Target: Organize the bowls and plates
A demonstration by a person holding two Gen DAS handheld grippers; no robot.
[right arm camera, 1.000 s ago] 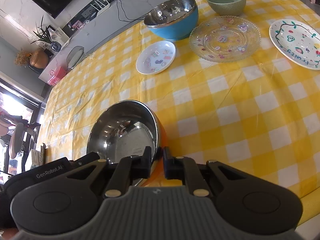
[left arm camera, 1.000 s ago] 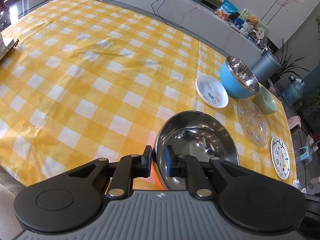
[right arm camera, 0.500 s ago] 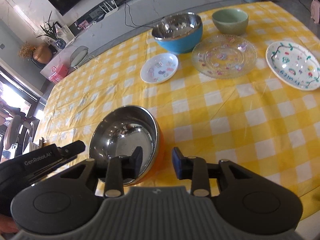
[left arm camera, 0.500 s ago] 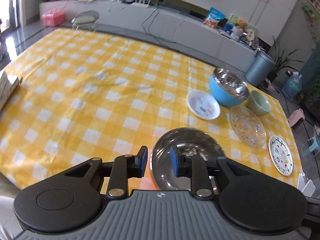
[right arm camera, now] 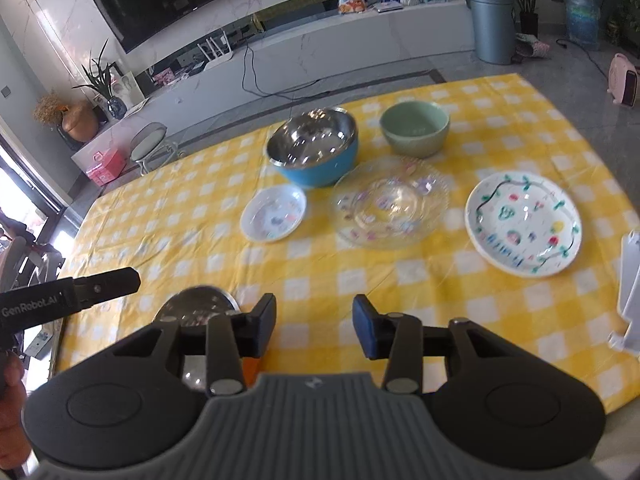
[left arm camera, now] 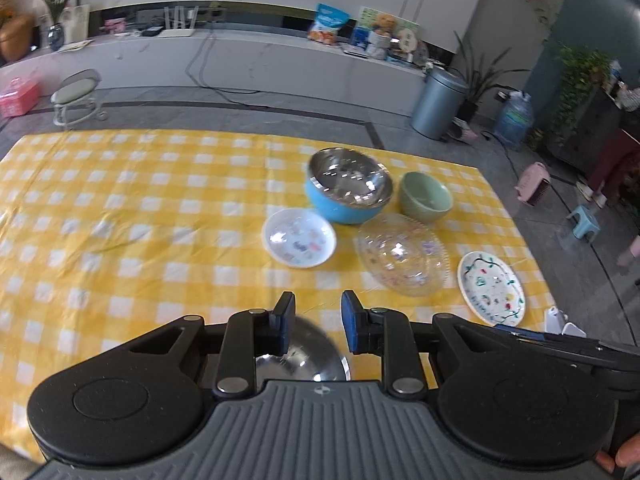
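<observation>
— Left wrist view first: what did we have in front of us?

— We held the left gripper (left arm camera: 316,322) over the yellow checked tablecloth (left arm camera: 120,248). Its jaws stood apart with nothing between the pads, and the steel bowl with the orange outside (left arm camera: 302,354) sat on the cloth just below and behind the fingers, mostly hidden by them.

— And our right gripper (right arm camera: 314,326)?

— Its jaws were opening, wider than the left ones, and we saw only cloth in the gap. The same steel bowl (right arm camera: 198,308) lay low to the left of its left finger, apart from the pads. The left gripper's dark body poked in from the left edge of that view.

— Where was the rest of the crockery?

— Grouped toward the far right of the table. We saw the blue bowl with a steel lining (right arm camera: 314,148) at the back, the green bowl (right arm camera: 414,128) beside it to the right, the small white plate (right arm camera: 274,212) in front of the blue bowl, the clear glass plate (right arm camera: 390,202) just beside that, and the painted white plate (right arm camera: 524,224) farthest right. None of them were stacked.

— Anything blurred?

— We found the dishes slightly smeared in both views.
</observation>
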